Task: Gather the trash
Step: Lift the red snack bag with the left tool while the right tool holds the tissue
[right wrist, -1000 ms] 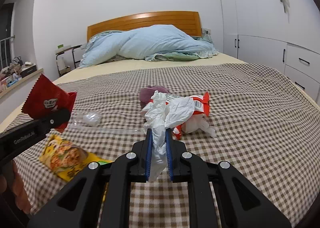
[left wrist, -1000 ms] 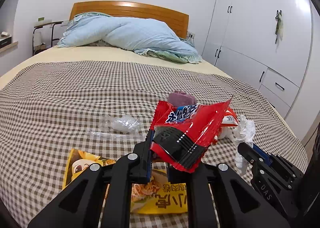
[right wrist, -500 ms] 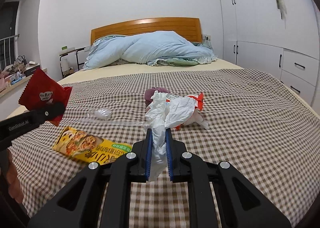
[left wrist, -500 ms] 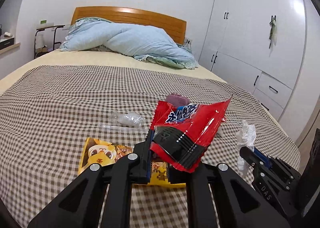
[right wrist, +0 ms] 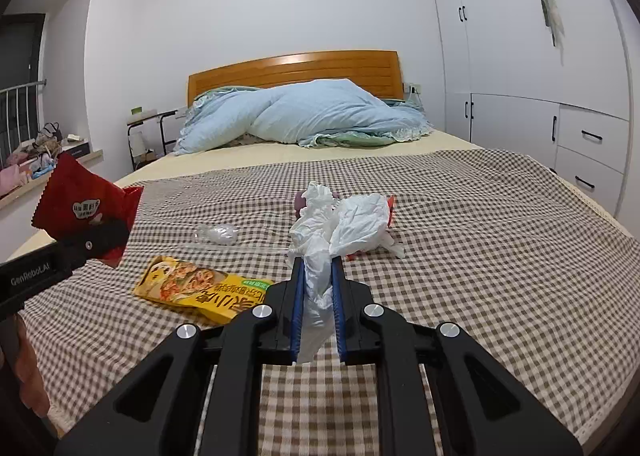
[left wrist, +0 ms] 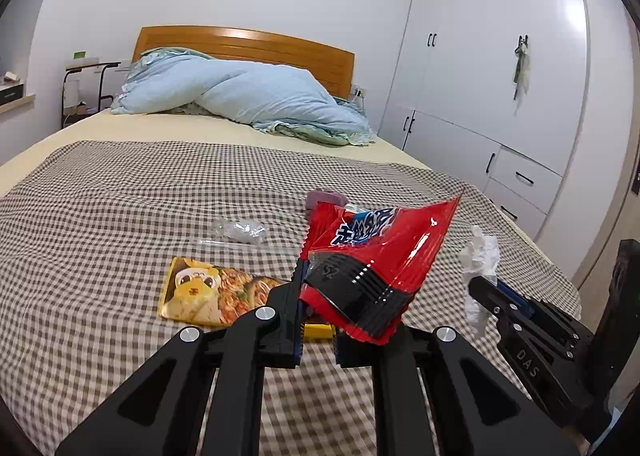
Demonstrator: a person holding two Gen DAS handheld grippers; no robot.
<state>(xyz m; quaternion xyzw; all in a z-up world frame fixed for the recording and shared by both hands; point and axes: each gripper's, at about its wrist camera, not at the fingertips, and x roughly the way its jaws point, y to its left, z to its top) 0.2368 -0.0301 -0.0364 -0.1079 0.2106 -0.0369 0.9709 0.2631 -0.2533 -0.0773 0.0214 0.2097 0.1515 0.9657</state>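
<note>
Between the jaws of the left gripper (left wrist: 318, 298) a red snack wrapper (left wrist: 376, 256) is clamped, held up above the checked bedspread (left wrist: 100, 215); the jaws are drawn narrow on its lower edge, and the wrapper fans up and to the right of them; just right of that wrapper, the right gripper (right wrist: 316, 288) holds a crumpled white tissue (right wrist: 320, 240), its blue-padded jaws pinched close on the tissue's hanging tail; from the right wrist view the red wrapper shows at the far left, raised off the bed; on the bedspread below and left of the red wrapper lies a flat yellow snack packet (left wrist: 204, 292); beyond that packet, further up the bed, lies a crumpled clear plastic wrapper (left wrist: 240, 232); behind the red wrapper a small purple thing (left wrist: 326, 197) rests on the bedspread, and in the right wrist view a red-and-white wrapper (right wrist: 390, 205) peeks out behind the tissue; further beyond the red wrapper, a pale blue quilt (left wrist: 248, 99) is heaped against the wooden headboard (left wrist: 248, 43); white wardrobes (left wrist: 480, 55) stand to the right of the bed
</note>
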